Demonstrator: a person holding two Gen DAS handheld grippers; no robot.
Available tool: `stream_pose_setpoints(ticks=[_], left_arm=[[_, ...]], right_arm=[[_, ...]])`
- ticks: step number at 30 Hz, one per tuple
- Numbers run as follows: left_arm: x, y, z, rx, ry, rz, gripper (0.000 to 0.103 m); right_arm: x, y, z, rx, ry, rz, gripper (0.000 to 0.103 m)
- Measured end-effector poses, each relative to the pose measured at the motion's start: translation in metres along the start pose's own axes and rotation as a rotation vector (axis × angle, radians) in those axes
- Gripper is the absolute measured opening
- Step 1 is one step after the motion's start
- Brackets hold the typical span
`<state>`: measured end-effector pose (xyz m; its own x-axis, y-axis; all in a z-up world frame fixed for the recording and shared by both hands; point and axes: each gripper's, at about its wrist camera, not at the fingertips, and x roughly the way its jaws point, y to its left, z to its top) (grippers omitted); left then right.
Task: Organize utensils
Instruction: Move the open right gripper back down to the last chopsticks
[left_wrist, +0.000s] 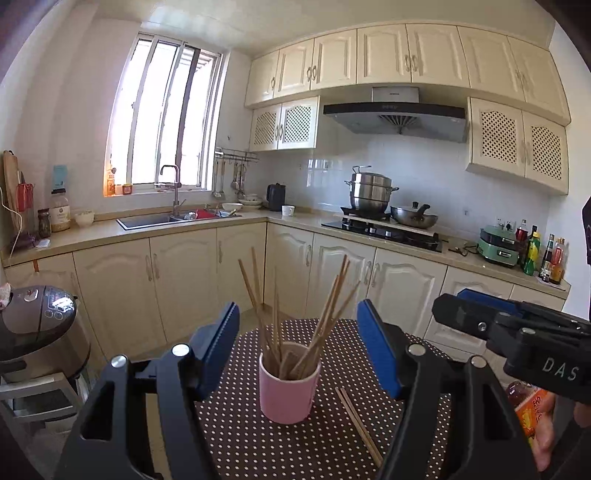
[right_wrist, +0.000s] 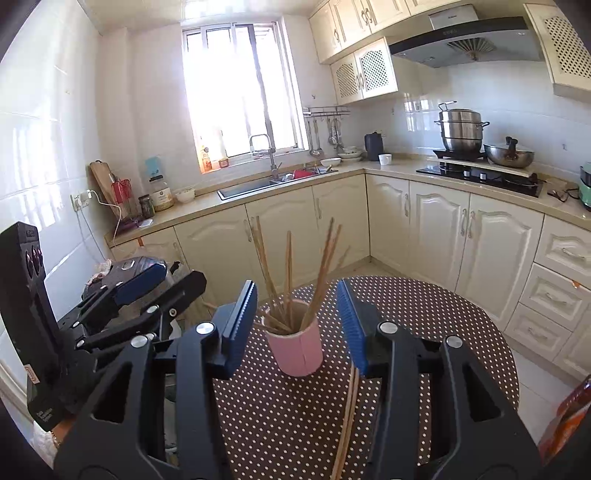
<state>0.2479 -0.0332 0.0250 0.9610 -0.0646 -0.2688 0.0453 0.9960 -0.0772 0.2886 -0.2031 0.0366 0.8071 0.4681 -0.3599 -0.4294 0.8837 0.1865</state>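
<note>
A pink cup (left_wrist: 289, 391) (right_wrist: 299, 349) stands on the round table with the brown polka-dot cloth (left_wrist: 258, 443) (right_wrist: 424, 332). Several wooden chopsticks (left_wrist: 325, 321) (right_wrist: 321, 273) lean upright in it. A loose pair of chopsticks (left_wrist: 358, 424) (right_wrist: 349, 410) lies flat on the cloth just right of the cup. My left gripper (left_wrist: 299, 350) is open, and the cup sits beyond its blue pads, untouched. My right gripper (right_wrist: 295, 325) is also open with nothing between its pads; the loose pair runs under its right finger (right_wrist: 352, 328). Each gripper shows in the other's view (left_wrist: 480, 314) (right_wrist: 140, 291).
A rice cooker (left_wrist: 37, 317) sits low on the left beside the table. An orange-labelled bottle (left_wrist: 532, 413) stands at the table's right. Cream cabinets, a sink (left_wrist: 162, 219) and a stove (left_wrist: 384, 230) with pots line the far walls.
</note>
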Motion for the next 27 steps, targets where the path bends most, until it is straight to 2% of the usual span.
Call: stream_pose_setpoints(ticks=[14, 20, 27], left_arm=[[0.037, -0.045, -0.069, 0.035, 0.176, -0.010, 0.065], [0.067, -0.059, -0.098, 0.078, 0.297, 0.007, 0.065], [0.116, -0.074, -0.136, 0.130, 0.483, 0.030, 0.065]], right_arm=[[0.001, -0.067, -0.062, 0.100, 0.103, -0.052, 0.045], [0.015, -0.090, -0.088, 0.134, 0.156, -0.062, 0.045], [0.034, -0.117, -0.111, 0.188, 0.204, -0.065, 0.045]])
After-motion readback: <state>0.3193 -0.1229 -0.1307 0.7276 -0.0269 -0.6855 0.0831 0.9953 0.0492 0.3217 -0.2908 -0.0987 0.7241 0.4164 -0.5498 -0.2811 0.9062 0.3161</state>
